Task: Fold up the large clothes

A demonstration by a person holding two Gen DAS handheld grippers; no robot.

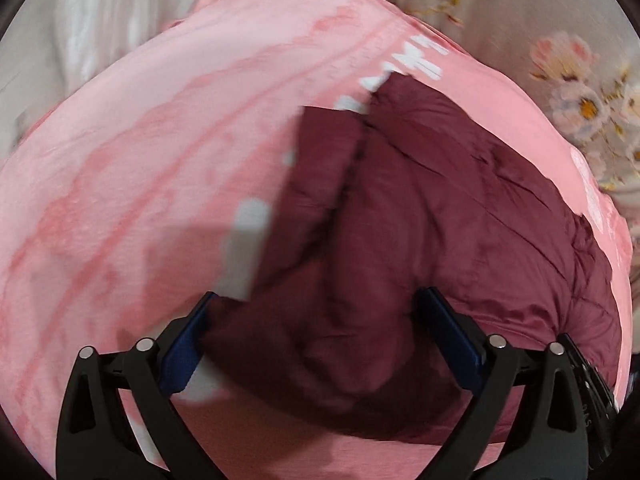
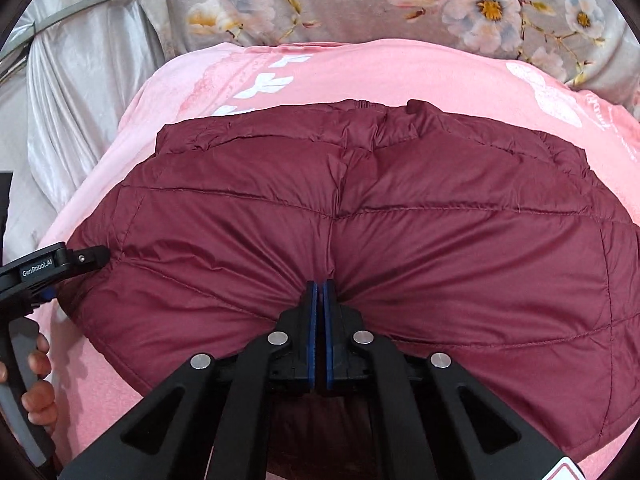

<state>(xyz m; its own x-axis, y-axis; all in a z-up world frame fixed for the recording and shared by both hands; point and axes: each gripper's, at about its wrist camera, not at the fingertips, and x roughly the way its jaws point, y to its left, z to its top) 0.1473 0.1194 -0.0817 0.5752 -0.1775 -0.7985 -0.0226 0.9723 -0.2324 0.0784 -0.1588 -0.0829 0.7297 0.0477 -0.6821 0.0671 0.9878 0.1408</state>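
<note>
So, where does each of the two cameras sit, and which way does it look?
Left wrist: on the left gripper, looking down over its open blue fingers at the jacket on the pink blanket.
Right wrist: on the right gripper, shut on the jacket; the left gripper and the person's hand show at left.
Both show: jacket, pink blanket, floral sheet.

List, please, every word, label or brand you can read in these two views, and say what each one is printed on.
"GenRobot.AI": white lettering on the black body of the left gripper, seen at the left edge of the right wrist view.
White print on the pink blanket: partly covered by the maroon jacket, unreadable.
Left wrist view: print too blurred to read.
</note>
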